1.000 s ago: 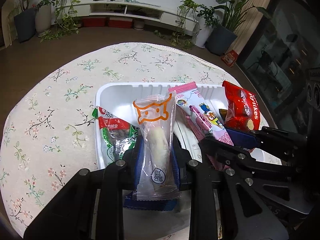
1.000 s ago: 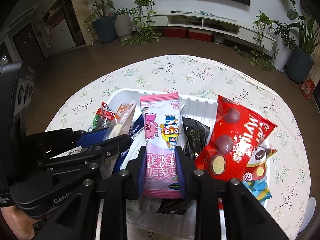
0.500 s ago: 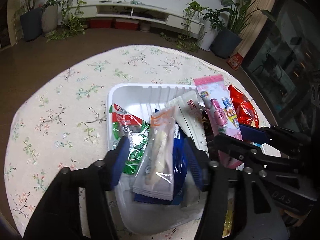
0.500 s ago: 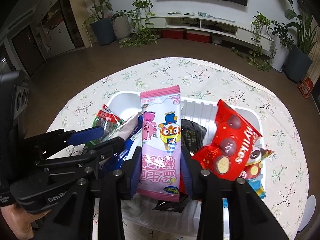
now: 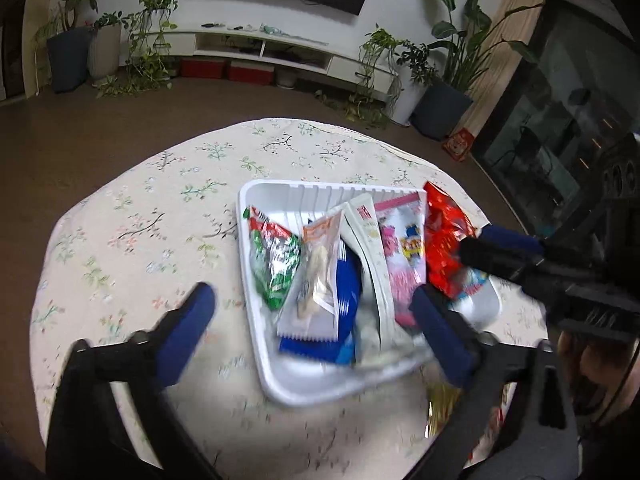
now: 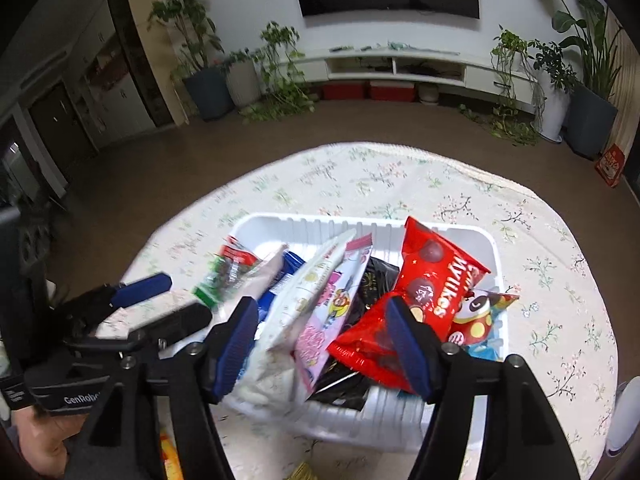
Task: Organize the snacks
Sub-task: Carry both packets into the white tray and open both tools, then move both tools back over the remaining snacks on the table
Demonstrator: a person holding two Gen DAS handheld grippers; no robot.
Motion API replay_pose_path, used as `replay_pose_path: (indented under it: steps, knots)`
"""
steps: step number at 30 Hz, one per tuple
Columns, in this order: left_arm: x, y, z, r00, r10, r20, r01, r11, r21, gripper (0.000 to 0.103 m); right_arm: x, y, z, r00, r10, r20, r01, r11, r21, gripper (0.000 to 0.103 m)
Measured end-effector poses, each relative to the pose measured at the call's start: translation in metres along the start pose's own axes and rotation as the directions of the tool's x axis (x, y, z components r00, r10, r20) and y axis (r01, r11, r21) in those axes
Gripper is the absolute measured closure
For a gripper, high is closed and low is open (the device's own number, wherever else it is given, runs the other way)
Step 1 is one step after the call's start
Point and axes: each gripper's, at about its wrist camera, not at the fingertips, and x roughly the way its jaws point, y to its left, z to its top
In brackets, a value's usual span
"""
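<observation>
A white tray (image 5: 288, 192) on the table holds several snack packets standing on edge. From left to right I see a green and red packet (image 5: 276, 264), a clear packet with an orange outline (image 5: 320, 280), a blue packet (image 5: 348, 288), a white packet (image 5: 372, 256), a pink cartoon packet (image 5: 404, 256) and a red Mylikes bag (image 5: 444, 240). My left gripper (image 5: 310, 294) hangs above the tray's near side, jaws opening wide and touching nothing. My right gripper (image 6: 322, 304) is opening too. The pink packet (image 6: 332, 312) lies loose between its pads, beside the red bag (image 6: 436, 280).
The tray (image 6: 360, 220) sits on a round table with a floral cloth (image 5: 140, 240). A black packet (image 6: 372, 280) and a bright cartoon packet (image 6: 480, 316) also lie in it. A yellow wrapper (image 5: 440, 404) lies near the table's front edge. A hand (image 6: 40, 436) holds the left gripper.
Both grippers have opened and drawn back and up from the tray. The left let go of the clear packet and the right let go of the pink one; both now lean in the tray.
</observation>
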Motion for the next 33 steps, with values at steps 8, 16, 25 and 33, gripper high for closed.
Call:
replay_pose_path:
  steps: [8, 16, 25, 33]
  knots:
    - [-0.046, -0.01, -0.066, 0.999, -0.03, -0.024, 0.032, 0.994, 0.103, 0.001, -0.063, -0.02, -0.044, 0.993, 0.086, 0.079, -0.088, 0.996, 0.024, 0.018]
    - [-0.069, -0.024, -0.121, 0.992, -0.095, -0.083, 0.115, 0.952, 0.285, 0.001, -0.106, -0.064, -0.114, 0.995, 0.059, 0.076, -0.07, 0.985, 0.155, 0.012]
    - [-0.066, -0.057, -0.154, 0.974, -0.053, -0.221, 0.183, 0.761, 0.623, 0.001, -0.114, -0.063, -0.164, 0.998, 0.056, -0.033, -0.054, 0.997, 0.055, 0.012]
    - [-0.04, -0.067, -0.16, 0.937, 0.002, -0.349, 0.276, 0.608, 0.744, 0.001, -0.117, -0.078, -0.17, 0.998, 0.061, -0.031, -0.058, 0.994, 0.098, 0.012]
